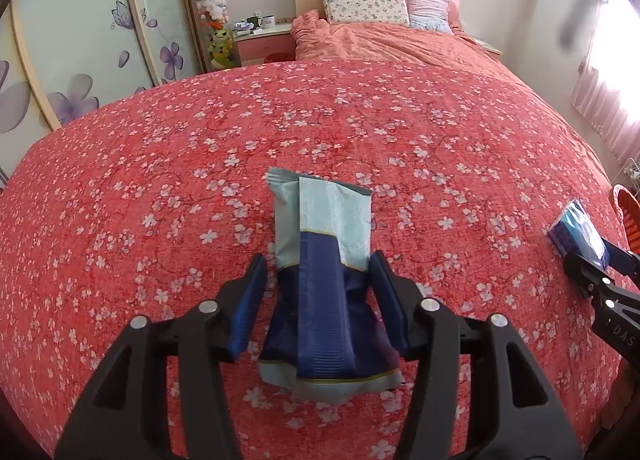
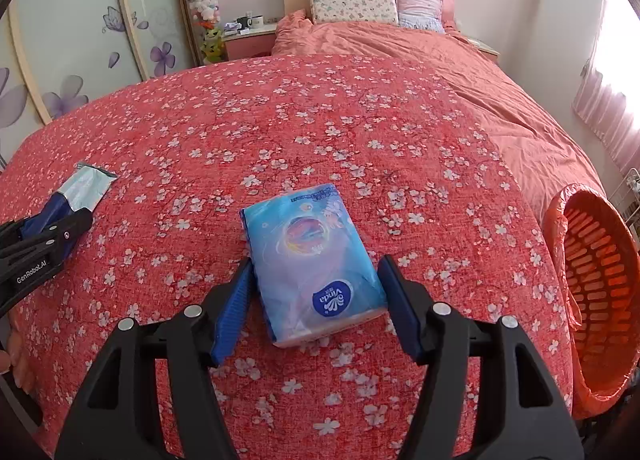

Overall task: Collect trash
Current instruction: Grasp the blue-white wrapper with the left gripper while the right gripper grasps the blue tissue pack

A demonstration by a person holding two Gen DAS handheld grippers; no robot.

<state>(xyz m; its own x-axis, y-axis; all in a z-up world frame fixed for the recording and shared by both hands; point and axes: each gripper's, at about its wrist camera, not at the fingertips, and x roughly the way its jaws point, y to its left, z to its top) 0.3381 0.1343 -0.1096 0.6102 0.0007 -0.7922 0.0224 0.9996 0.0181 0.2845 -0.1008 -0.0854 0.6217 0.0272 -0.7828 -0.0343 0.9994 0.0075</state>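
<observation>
The right gripper (image 2: 316, 262) has its jaws clenched on the tissue pack (image 2: 304, 244); both blue pads touch the long sides of the pack at its near end. The pack lies flat on the bed (image 2: 360, 131), close to the foot edge and not far from the right edge. The grasp is only at the near end, so I think the far end may hang down and the slippery plastic film may slide out of the pads when the pack is lifted. The pack is also soft, and a strong squeeze may bend it.

The left gripper (image 1: 318, 260) has its jaws released. The blue and pale wrapper (image 1: 320, 219) lies between them near the foot edge, toward the left side of the bed. The right pad seems to touch the wrapper, and on the left side a gap is visible. This wrapper is thin and crumpled. If the jaws close while they sit low, they may catch the flowered cover together with the wrapper, or the wrapper may fold and escape.

The orange basket (image 2: 560, 211) stands beside the right edge of the bed, near the foot corner, and it is lined with a loose bag. It is well apart from the left gripper, so the wrapper must travel across the bed and may drop on the way. The two grippers may also bump each other there.
</observation>
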